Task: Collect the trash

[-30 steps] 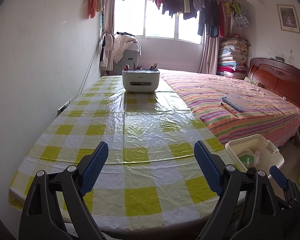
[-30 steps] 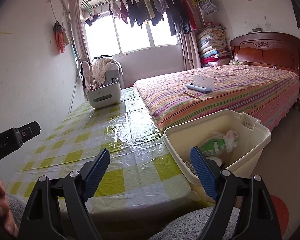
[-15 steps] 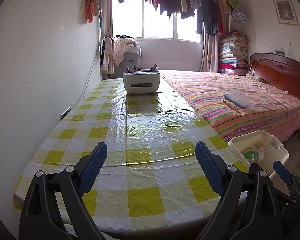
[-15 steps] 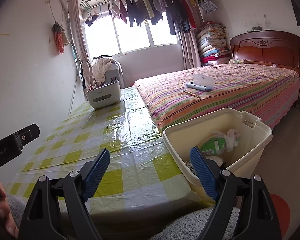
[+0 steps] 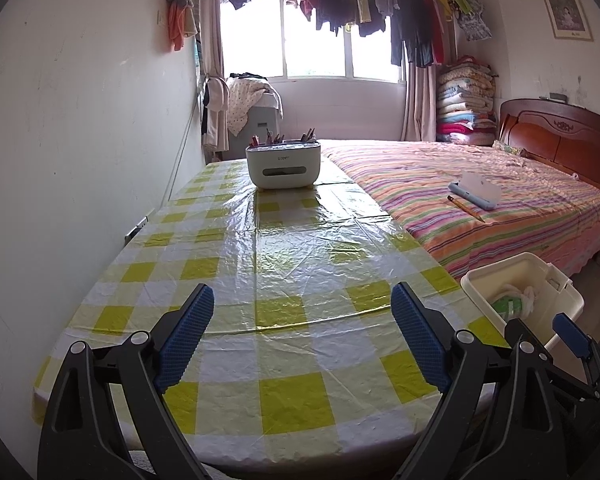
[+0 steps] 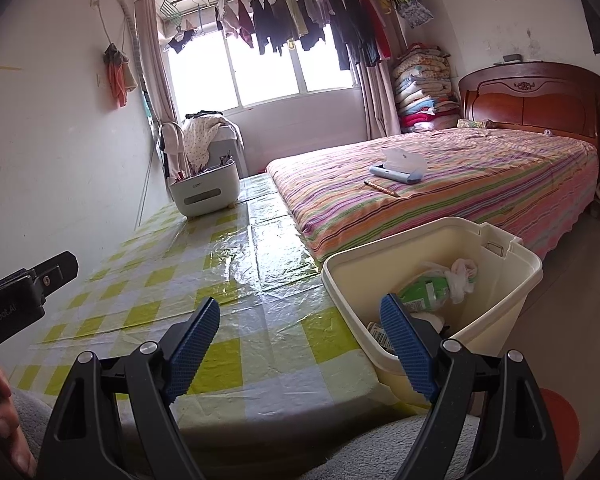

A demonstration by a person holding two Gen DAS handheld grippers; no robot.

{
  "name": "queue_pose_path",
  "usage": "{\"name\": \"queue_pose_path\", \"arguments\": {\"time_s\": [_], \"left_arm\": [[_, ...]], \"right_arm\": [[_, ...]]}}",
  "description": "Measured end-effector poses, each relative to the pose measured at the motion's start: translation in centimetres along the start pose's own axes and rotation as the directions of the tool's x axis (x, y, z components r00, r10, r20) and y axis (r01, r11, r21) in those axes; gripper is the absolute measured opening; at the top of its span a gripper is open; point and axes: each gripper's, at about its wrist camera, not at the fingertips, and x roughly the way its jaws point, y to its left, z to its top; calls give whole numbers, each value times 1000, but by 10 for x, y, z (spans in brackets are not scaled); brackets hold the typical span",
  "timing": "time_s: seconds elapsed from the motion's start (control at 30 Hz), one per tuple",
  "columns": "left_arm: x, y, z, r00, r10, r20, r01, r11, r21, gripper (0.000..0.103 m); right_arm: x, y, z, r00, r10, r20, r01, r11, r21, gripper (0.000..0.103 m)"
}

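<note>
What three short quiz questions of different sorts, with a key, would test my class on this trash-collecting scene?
1. True or false: the left gripper holds trash.
2. Where is the cream bin? A) on the bed B) beside the table's right edge C) at the window
3. Fill in: the pencil lies on the ____.

Key: 1 false, both it and the right gripper are open and empty; 2 B; 3 bed.

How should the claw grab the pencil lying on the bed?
Probably by the middle of the pencil, coming straight down from above. It lies flat on the striped bed, so nothing fits under it. Turn the claw so its fingers close across the thin shaft, not along it. The blue case sits close behind, so stay on the near side.
</note>
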Motion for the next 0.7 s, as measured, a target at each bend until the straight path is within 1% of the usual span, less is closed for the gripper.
{"name": "queue_pose_path", "arguments": {"time_s": [0.33,0.57,0.7], "left_arm": [[1,-3,0,1000,8,4,-8,1000,19,89],[2,-2,1,1000,-20,-22,20,1000,14,89],[1,-5,0,999,-26,-27,27,999,32,89]], "right_arm": [[0,-2,1,1000,-2,1,2,1000,5,80],[0,-1,1,1000,-4,-1,4,1000,3,80],[0,-2,0,1000,-3,1,3,1000,2,80]]}}
